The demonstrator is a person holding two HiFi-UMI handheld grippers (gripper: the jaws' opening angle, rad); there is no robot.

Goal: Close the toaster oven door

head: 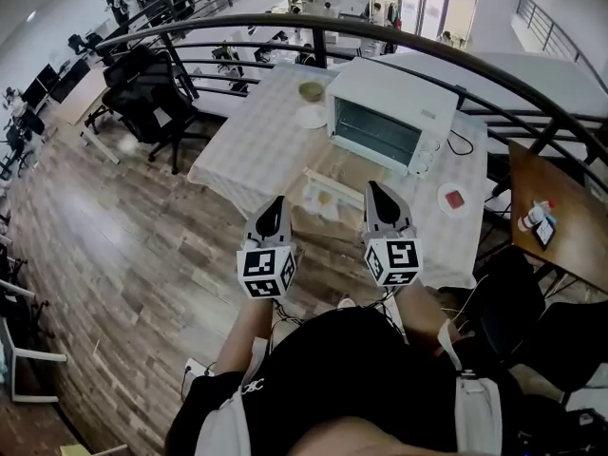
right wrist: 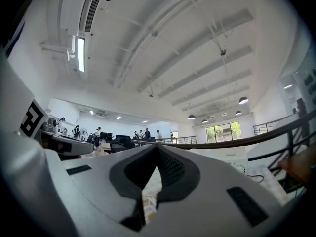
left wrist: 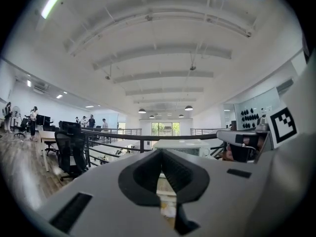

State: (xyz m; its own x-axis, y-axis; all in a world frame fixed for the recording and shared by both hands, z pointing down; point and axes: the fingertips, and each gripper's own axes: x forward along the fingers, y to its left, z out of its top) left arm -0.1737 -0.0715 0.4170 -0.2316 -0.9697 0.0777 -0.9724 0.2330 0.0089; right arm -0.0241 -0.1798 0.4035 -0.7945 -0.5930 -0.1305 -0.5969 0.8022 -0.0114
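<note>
A white toaster oven (head: 391, 112) stands on the checked tablecloth (head: 247, 150). Its glass door (head: 326, 196) hangs open, folded down toward me. Both grippers are held up in front of me, short of the table's near edge. The left gripper (head: 275, 205) is shut with nothing in it, left of the door. The right gripper (head: 374, 192) is also shut and empty, near the door's right end. In the left gripper view the closed left gripper (left wrist: 160, 154) points at the oven (left wrist: 180, 144). In the right gripper view the right gripper (right wrist: 157, 150) has the oven (right wrist: 224, 155) to its right.
A bowl (head: 311, 90) and a plate (head: 311, 116) sit left of the oven, and a small plate with something red (head: 454, 199) sits to its right. A black railing (head: 418, 41) curves behind the table. A wooden table with a bottle (head: 535, 216) stands at right, office chairs (head: 142, 103) at left.
</note>
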